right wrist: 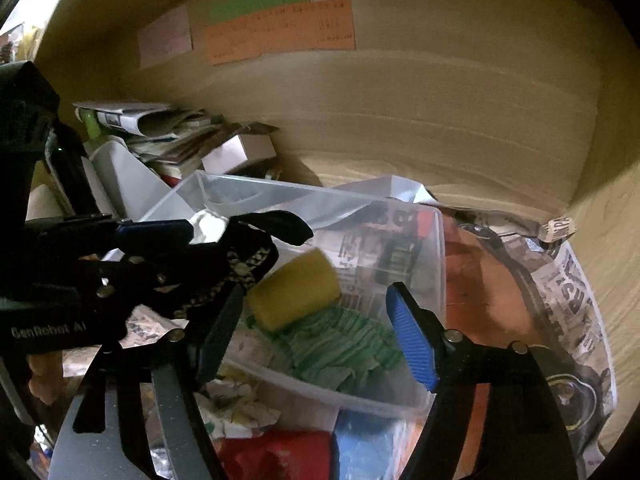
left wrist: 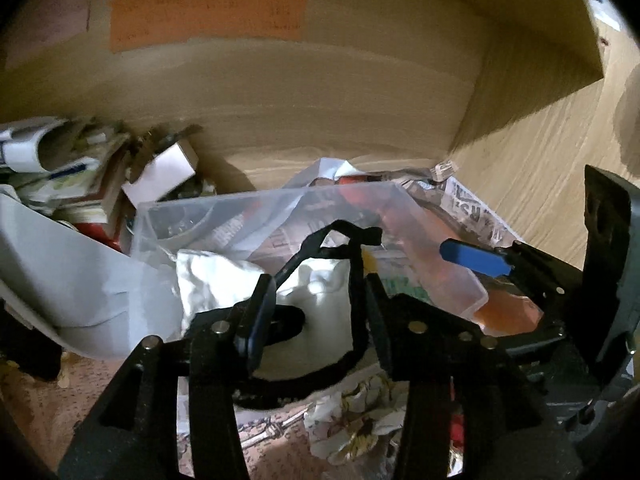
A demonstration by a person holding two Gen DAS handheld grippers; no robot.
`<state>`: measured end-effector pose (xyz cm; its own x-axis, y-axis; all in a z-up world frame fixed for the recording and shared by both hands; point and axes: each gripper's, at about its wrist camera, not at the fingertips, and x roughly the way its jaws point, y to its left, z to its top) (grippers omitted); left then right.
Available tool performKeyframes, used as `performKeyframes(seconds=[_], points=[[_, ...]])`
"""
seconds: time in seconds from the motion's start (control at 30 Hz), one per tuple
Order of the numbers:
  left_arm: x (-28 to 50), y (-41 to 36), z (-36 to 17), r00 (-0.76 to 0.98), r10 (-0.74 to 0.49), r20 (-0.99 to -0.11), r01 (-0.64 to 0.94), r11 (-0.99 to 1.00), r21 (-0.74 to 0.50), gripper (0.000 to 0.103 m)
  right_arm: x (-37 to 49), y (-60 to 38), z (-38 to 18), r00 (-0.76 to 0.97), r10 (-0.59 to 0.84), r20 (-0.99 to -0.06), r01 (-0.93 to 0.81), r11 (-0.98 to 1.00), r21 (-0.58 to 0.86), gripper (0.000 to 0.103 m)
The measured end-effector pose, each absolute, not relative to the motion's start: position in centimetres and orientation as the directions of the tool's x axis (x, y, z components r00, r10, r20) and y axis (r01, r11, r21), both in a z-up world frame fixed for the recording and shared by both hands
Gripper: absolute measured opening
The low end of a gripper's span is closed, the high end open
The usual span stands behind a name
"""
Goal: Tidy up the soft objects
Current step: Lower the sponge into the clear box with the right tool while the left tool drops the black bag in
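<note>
Your left tongs [left wrist: 316,300] are clenched on a black-edged cloth [left wrist: 320,332], holding it over the near-left corner of the clear bin [left wrist: 280,204]. The left view shows the cloth's white middle and a black strap looping up between the fingers; it hides the bin's floor.

The right view shows what the left one cannot: a yellow sponge [right wrist: 298,290] and a green cloth [right wrist: 344,350] lying inside the bin, the sponge touching the green cloth's far-left edge. There the held cloth [right wrist: 248,256] appears dark and patterned, hanging just beside the sponge; whether they touch, I cannot tell.

Your right tongs [right wrist: 312,332] are released, jaws wide apart over the bin's near edge, gripping nothing.

Newspaper [right wrist: 576,280] lies under and right of the bin. A paper pile [left wrist: 72,176] sits at the desk's back-left. An orange note [right wrist: 280,28] is stuck on the back panel.
</note>
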<state>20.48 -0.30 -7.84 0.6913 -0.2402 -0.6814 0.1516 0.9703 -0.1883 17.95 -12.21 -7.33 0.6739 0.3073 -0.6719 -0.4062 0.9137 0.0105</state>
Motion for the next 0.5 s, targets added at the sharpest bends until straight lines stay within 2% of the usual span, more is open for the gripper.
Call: performKeyframes(seconds=[0.17,0.27,0.5], points=[[18.0,0.6,-5.6,0.743,-0.216,-0.634,0.134,0.975,-0.175,0.052,16.0,-12.9,-5.7,0.694,0.327,-0.642,-0.413,0.911,0.018,0.072],[16.1,1.4,-4.4,0.775,-0.195,-0.601,0.117,0.979,-0.166,0.058,14.2,-13.5,-4.2,0.726,0.337,-0.599,-0.408,0.913,0.020,0.083],[12.0,2.7,-3.8,0.803,-0.138,-0.580,0.074,0.988,-0.133,0.080,10.7,-14.5,-2.4,0.761,0.358,-0.540,-0.408,0.912,0.030,0.084]])
